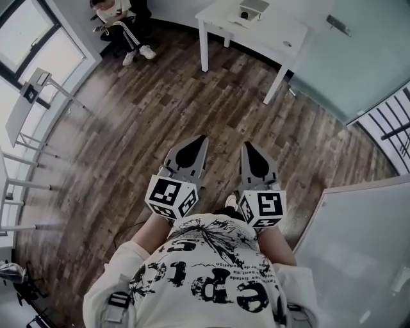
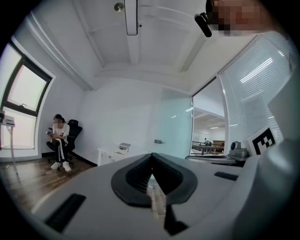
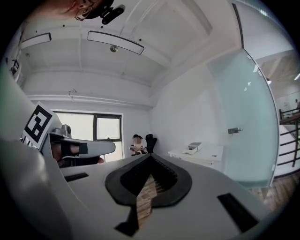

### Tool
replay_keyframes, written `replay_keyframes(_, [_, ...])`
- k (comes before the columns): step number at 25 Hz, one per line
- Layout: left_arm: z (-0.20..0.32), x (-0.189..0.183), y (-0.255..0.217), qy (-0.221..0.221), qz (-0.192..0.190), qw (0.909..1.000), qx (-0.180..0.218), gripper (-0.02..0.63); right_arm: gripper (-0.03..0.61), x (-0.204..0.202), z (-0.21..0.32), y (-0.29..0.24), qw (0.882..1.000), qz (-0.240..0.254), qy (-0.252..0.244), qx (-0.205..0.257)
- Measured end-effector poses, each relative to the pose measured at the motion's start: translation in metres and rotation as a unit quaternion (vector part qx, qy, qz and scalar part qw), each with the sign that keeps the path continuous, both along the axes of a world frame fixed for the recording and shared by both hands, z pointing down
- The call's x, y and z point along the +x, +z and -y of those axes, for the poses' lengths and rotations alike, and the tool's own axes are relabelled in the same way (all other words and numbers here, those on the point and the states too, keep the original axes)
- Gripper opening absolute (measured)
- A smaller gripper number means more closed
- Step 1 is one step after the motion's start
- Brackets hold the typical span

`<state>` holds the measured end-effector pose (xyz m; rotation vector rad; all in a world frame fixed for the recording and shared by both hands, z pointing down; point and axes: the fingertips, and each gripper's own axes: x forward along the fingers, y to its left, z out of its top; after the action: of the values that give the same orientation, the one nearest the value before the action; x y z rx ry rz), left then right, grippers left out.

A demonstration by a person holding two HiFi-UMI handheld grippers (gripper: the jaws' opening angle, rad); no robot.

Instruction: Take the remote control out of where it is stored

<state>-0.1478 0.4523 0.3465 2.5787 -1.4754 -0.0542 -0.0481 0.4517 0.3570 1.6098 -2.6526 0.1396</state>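
While we stand on the wooden floor [image 1: 160, 115], we hold the left gripper [image 1: 202, 138] and the right gripper [image 1: 247, 145] level in front of our printed shirt [image 1: 205, 269]. They are side by side, near each other but not touching. Each carries a cube with square markers at its rear, the left marker cube [image 1: 170, 197] and the right marker cube [image 1: 262, 209].

In the left gripper view the 2 jaws meet at their tips. Only a sliver of floor shows between the dark pads [image 2: 133, 176], and nothing sits between them. The right gripper view shows the same: 2 jaws closed tip to tip, holding nothing.

Both grippers point across the room toward a white table [image 1: 256, 32], which stands near the far wall, well apart from us. A small device [image 1: 253, 8] rests on its top. To the left of the table a seated person [image 1: 118, 22] occupies a dark chair [image 2: 74, 129] in the corner, near a window [image 1: 25, 38]. To the right of the table runs a frosted glass partition [image 1: 359, 57]. A white panel [image 1: 359, 250] stands just beside us on our right.

The remote control shows in none of the 3 views, so we cannot tell where it is stored.
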Motion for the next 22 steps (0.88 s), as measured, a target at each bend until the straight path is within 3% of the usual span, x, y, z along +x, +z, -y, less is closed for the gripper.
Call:
replay_keyframes(6, [0.065, 0.061, -0.012, -0.031, 0.007, 0.9995, 0.009, 0.008, 0.0, 0.065, 0.064, -0.025, 0.999, -0.014, -0.025, 0.032])
replay_keyframes(12, [0.109, 0.101, 0.001, -0.04, 0.001, 0.999, -0.02, 0.008, 0.0, 0.118, 0.109, -0.016, 1.0, -0.01, -0.02, 0.018])
replay_keyframes(22, [0.206, 0.114, 0.01, -0.009, 0.009, 0.9996, -0.026, 0.008, 0.0, 0.133, 0.192, 0.0, 1.0, -0.021, 0.019, 0.006])
